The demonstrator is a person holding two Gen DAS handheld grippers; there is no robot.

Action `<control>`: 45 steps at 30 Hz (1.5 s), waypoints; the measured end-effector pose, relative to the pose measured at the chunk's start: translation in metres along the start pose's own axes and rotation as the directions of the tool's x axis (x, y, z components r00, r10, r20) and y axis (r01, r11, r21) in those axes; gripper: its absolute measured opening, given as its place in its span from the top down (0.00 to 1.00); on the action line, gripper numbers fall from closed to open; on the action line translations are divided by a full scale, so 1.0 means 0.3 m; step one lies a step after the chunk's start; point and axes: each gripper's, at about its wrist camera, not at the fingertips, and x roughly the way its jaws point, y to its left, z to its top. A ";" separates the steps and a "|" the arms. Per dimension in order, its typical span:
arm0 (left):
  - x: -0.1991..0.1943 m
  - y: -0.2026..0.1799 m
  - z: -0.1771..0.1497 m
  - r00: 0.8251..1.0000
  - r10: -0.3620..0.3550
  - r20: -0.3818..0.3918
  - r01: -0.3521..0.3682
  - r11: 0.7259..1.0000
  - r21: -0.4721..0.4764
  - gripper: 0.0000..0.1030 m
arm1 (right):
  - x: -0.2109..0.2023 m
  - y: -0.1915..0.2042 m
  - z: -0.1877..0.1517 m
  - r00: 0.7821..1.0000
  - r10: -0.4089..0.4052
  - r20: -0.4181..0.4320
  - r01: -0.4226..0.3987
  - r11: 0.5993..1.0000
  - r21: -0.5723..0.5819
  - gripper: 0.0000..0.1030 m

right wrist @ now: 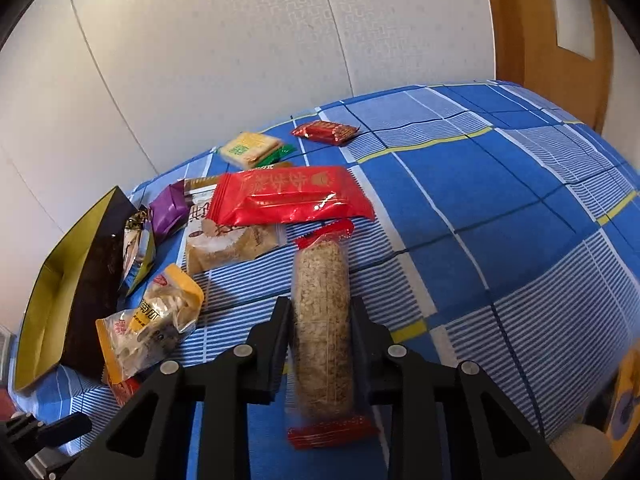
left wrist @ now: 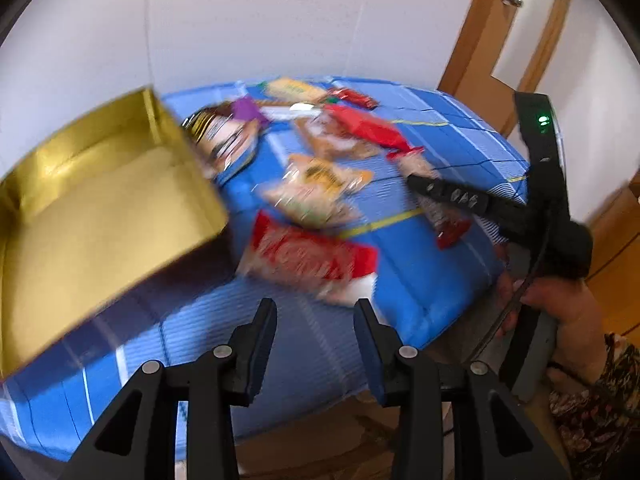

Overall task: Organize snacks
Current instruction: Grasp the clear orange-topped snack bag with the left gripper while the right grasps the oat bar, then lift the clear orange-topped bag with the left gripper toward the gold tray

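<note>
While the gold box [left wrist: 100, 208] lies empty at nine o'clock, one grain bar [right wrist: 322, 320] is pinched by the right gripper [right wrist: 320, 320], the left gripper [left wrist: 316, 316] is held spread and empty, and the other snacks remain unsorted.

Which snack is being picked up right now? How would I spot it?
Look at the blue checked cloth, near its front edge. The oat bar lies lengthwise between the right gripper jaws: a pale grainy bar in clear wrap with red ends, unlike the printed packets around.

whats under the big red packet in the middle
The big red packet lies on top of a tan snack bag and a brown-and-white wrapper; their upper parts are covered, so anything else beneath cannot be seen.
</note>
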 end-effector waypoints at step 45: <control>0.203 -0.053 0.243 0.999 0.040 0.019 -0.043 0.982 0.183 0.75 | -0.001 0.006 0.000 1.000 0.002 0.027 -0.002 1.000 0.005 0.71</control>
